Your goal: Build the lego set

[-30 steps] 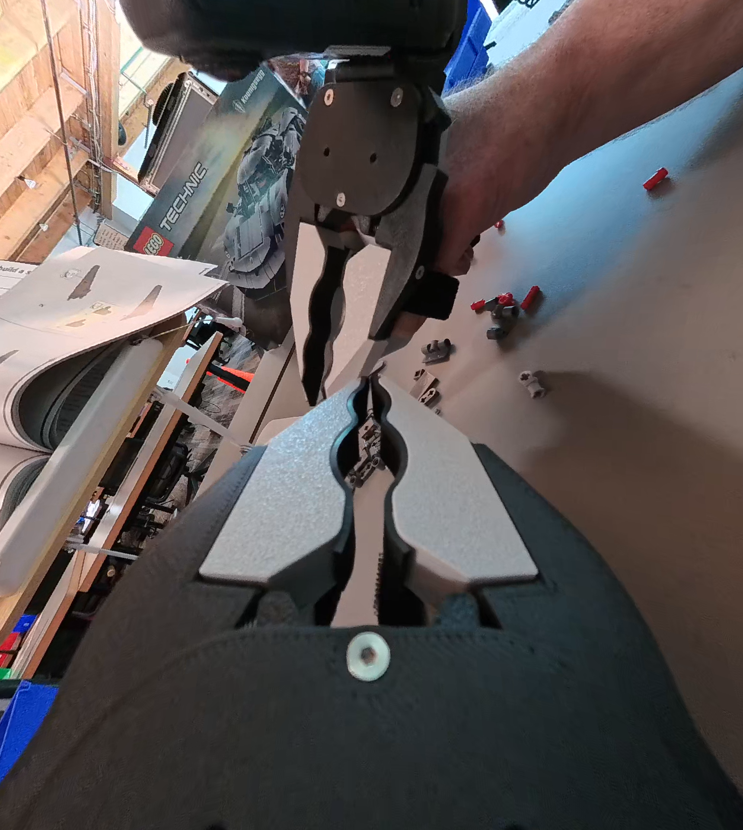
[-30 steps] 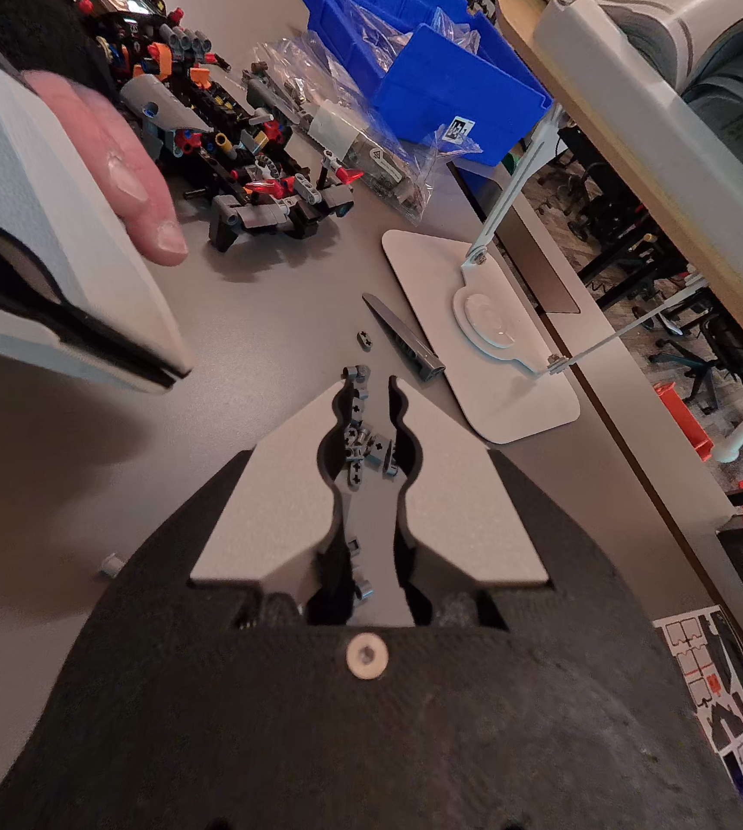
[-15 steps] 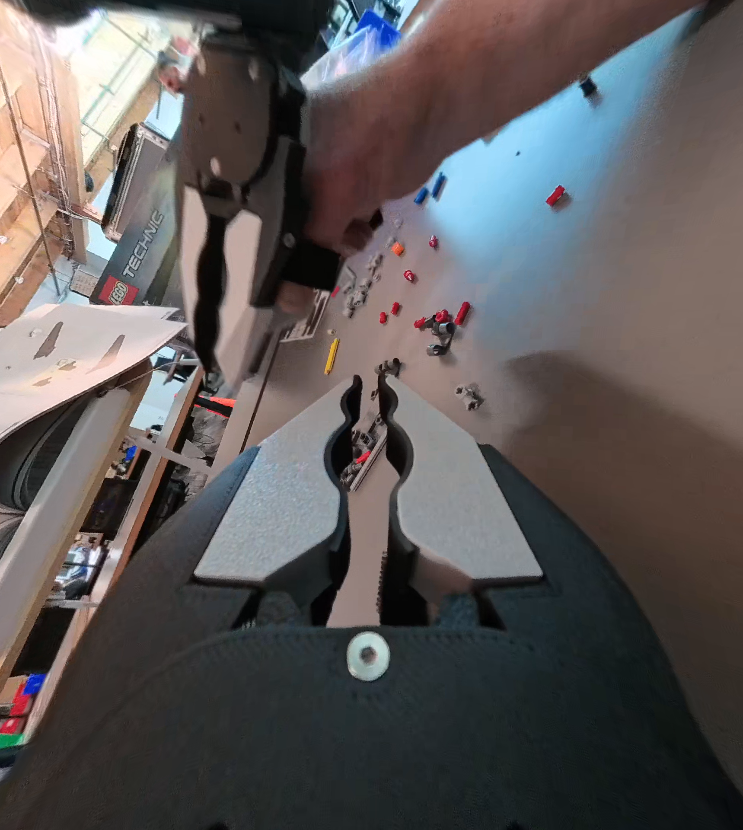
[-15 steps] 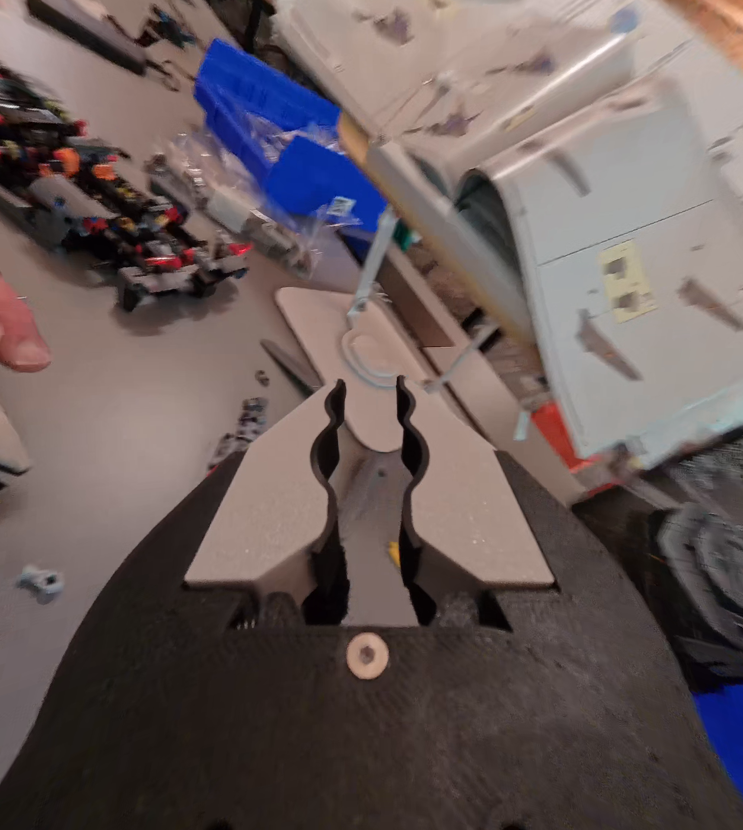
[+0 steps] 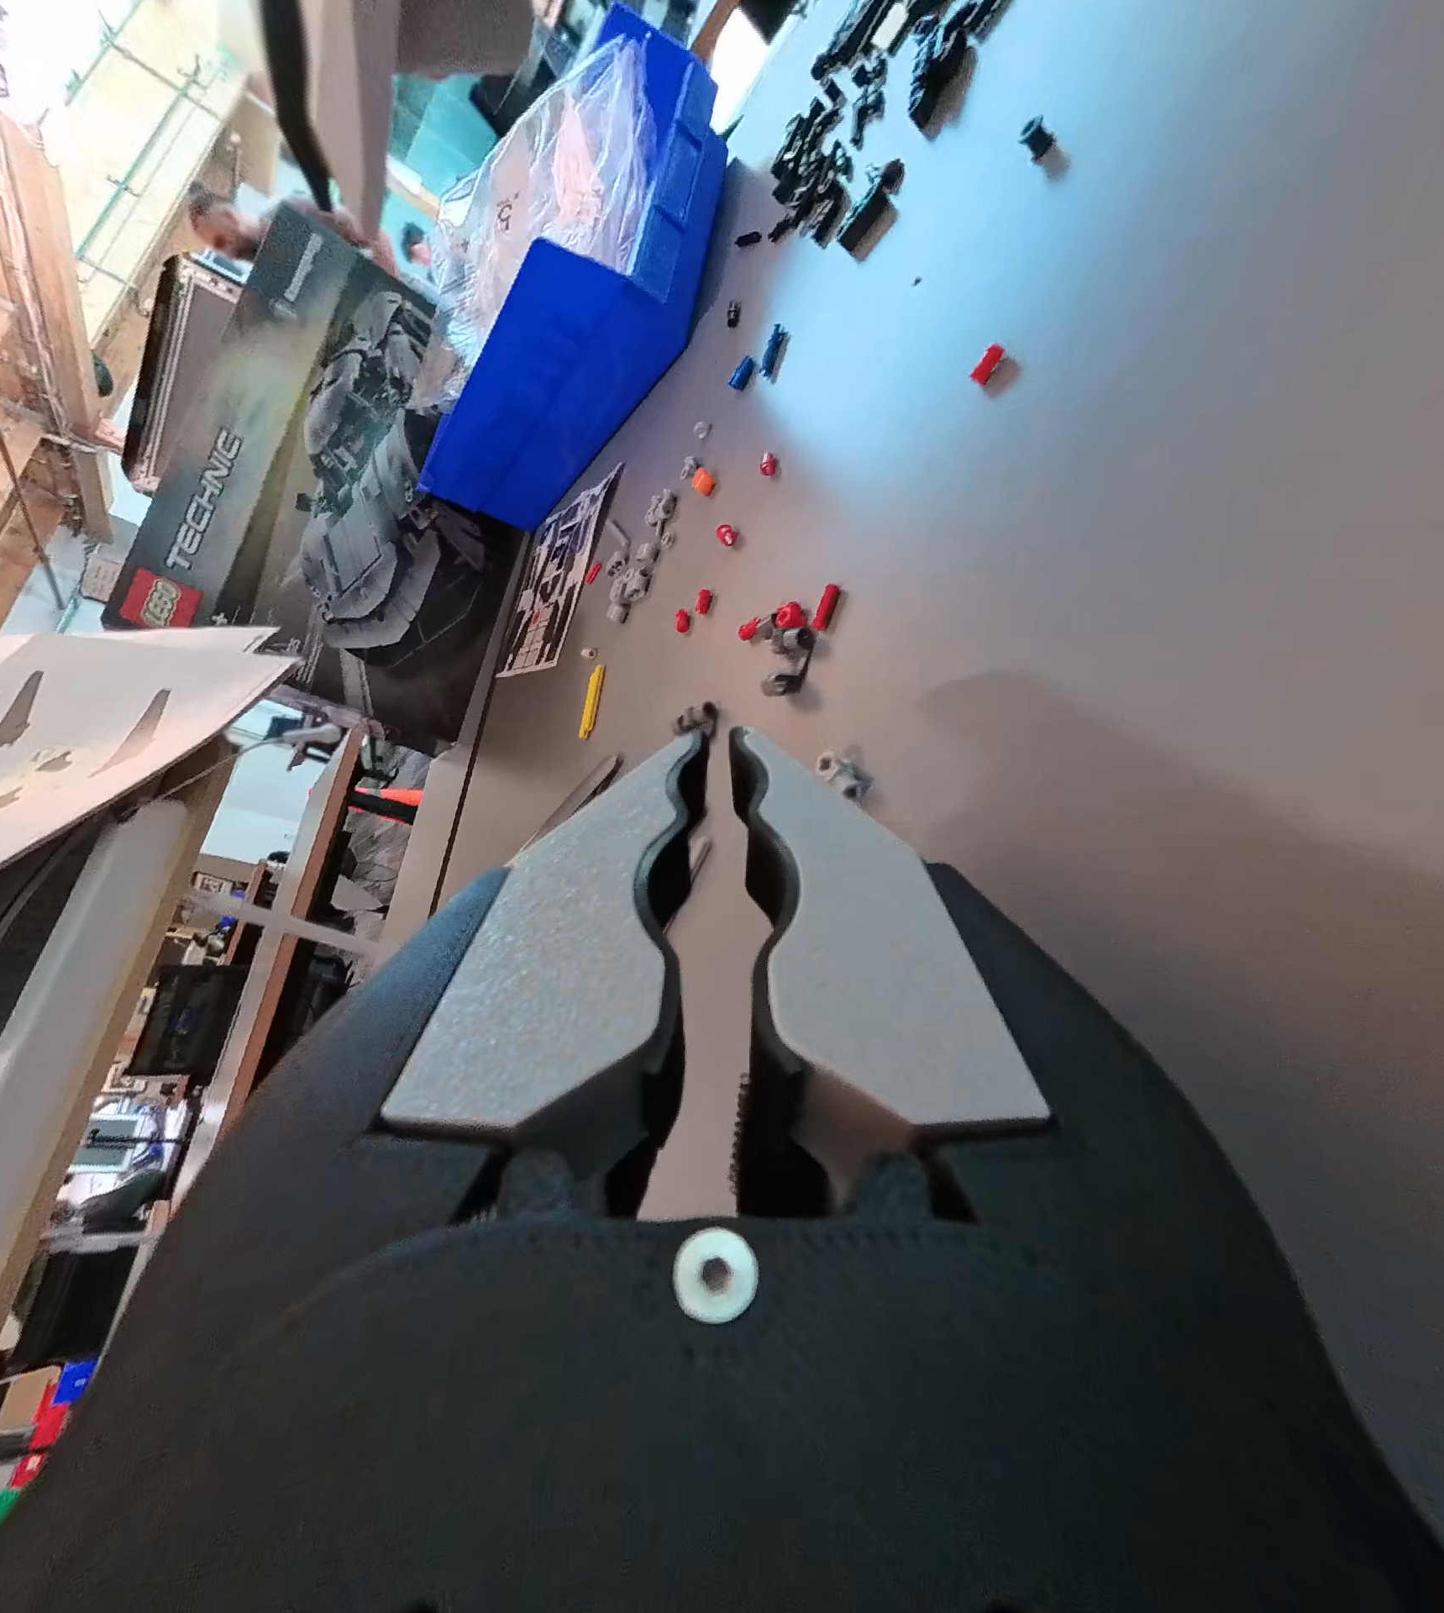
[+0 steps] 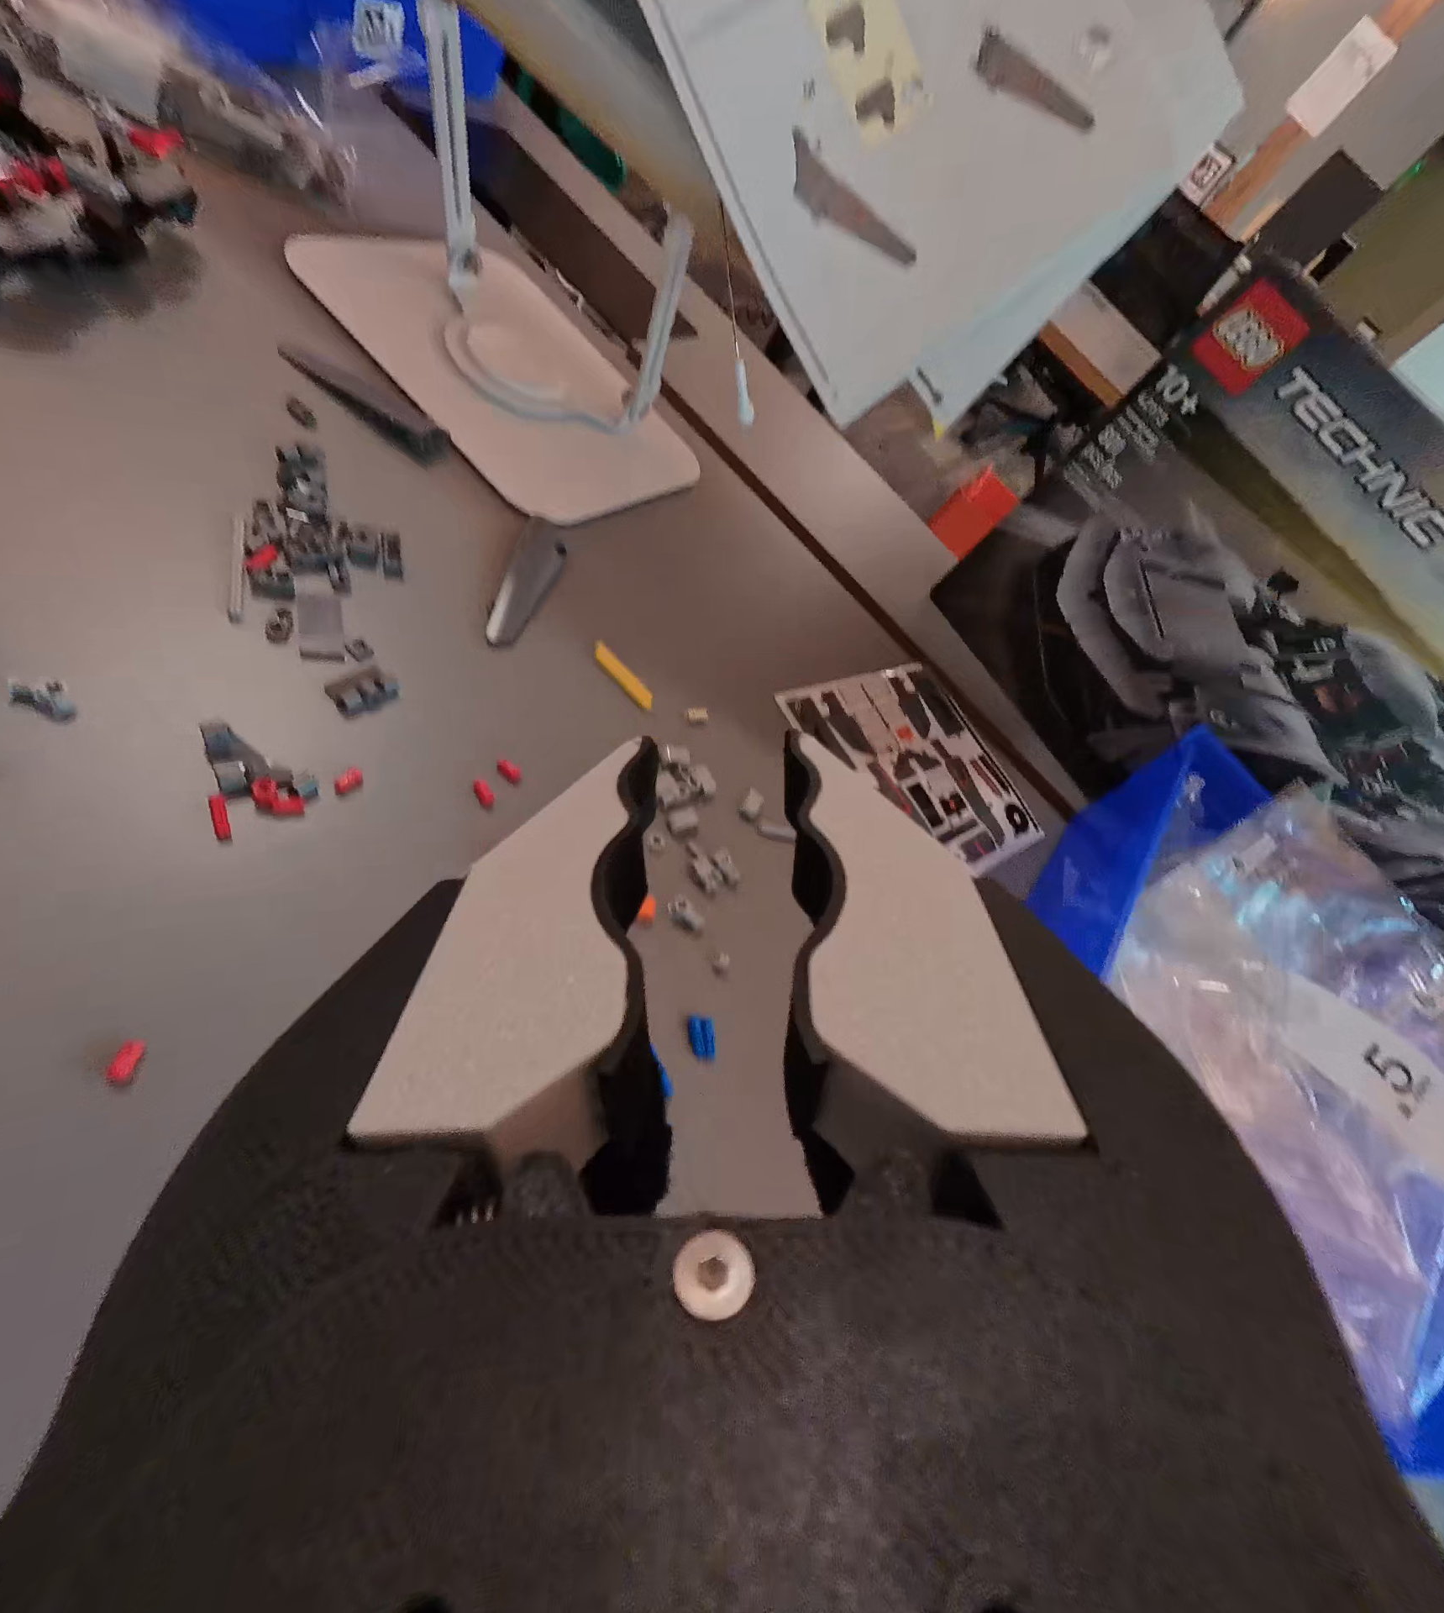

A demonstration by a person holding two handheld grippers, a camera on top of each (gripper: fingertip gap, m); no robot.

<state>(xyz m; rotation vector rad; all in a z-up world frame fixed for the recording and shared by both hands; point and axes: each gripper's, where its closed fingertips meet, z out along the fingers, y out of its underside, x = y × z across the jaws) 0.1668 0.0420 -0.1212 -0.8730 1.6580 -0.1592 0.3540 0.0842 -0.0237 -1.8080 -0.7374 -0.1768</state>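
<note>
Grey connectors [image 6: 687,816] sit loose at twelve o'clock between your right gripper's [image 6: 718,751] spread, empty fingers; left gripper [image 5: 716,737] nearly closed, empty.

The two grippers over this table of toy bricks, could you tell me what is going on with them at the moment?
A person works two handheld grippers above a grey table strewn with small building-brick parts. The right gripper is open and holds nothing, hanging over a cluster of small grey pieces beside a sticker sheet. The left gripper has its jaws slightly apart with nothing between them; a small dark grey piece lies just past its tips, with a yellow rod nearby.
</note>
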